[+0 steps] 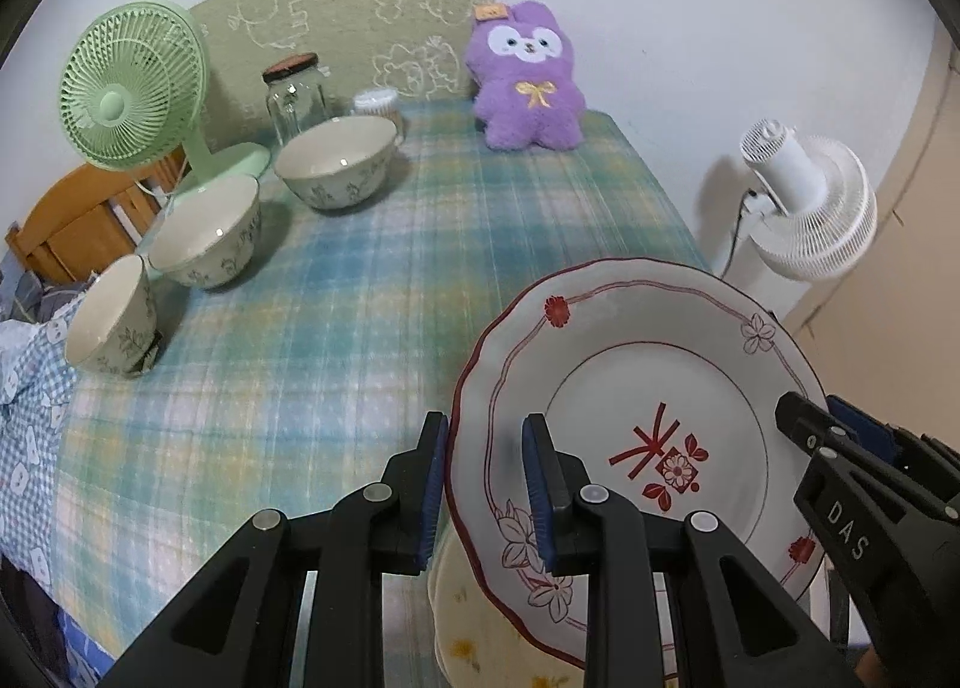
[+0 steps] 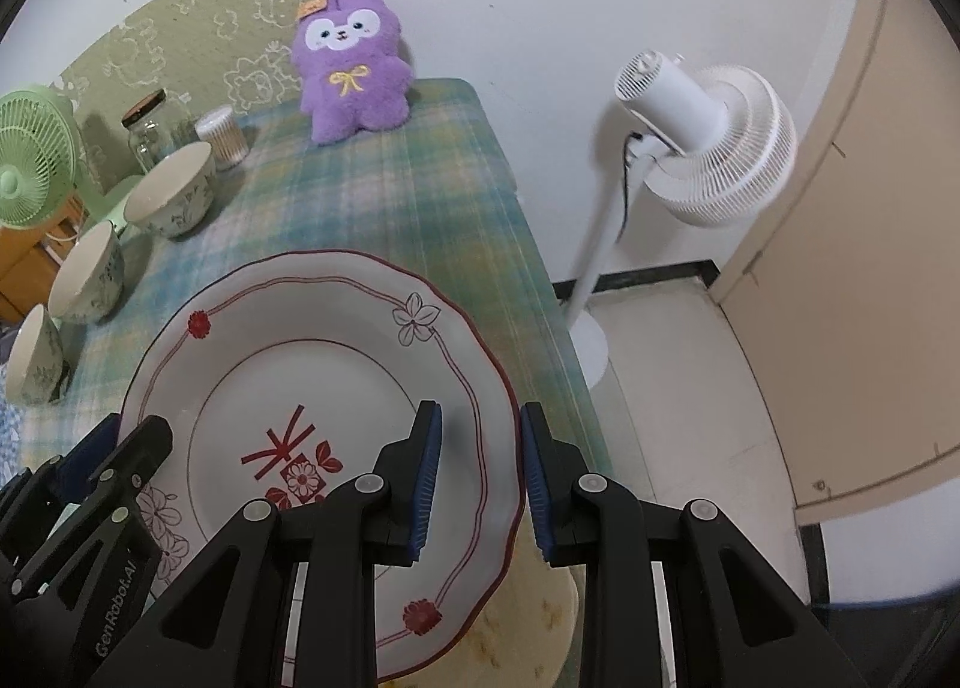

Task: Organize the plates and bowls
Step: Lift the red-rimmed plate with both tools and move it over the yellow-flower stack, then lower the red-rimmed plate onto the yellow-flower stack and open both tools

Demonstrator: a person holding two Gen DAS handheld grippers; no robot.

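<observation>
A white plate with red line and flower decoration (image 1: 654, 382) (image 2: 288, 364) hangs above the table's near right corner. My left gripper (image 1: 485, 478) straddles its left rim, and my right gripper (image 2: 480, 472) straddles its right rim; the jaws stand partly open around the rim, and I cannot tell whether the pads press it. A cream plate with yellow flowers (image 1: 474, 628) (image 2: 534, 610) lies under it. Three cream floral bowls (image 1: 336, 160) (image 1: 207, 229) (image 1: 111, 316) stand in a row at the left, the nearest one tipped.
A green desk fan (image 1: 129, 88), a glass jar (image 1: 294, 94), a small container (image 1: 378, 103) and a purple plush toy (image 1: 528, 82) stand along the back of the plaid tablecloth (image 1: 360, 298). A white floor fan (image 2: 702, 142) stands right of the table.
</observation>
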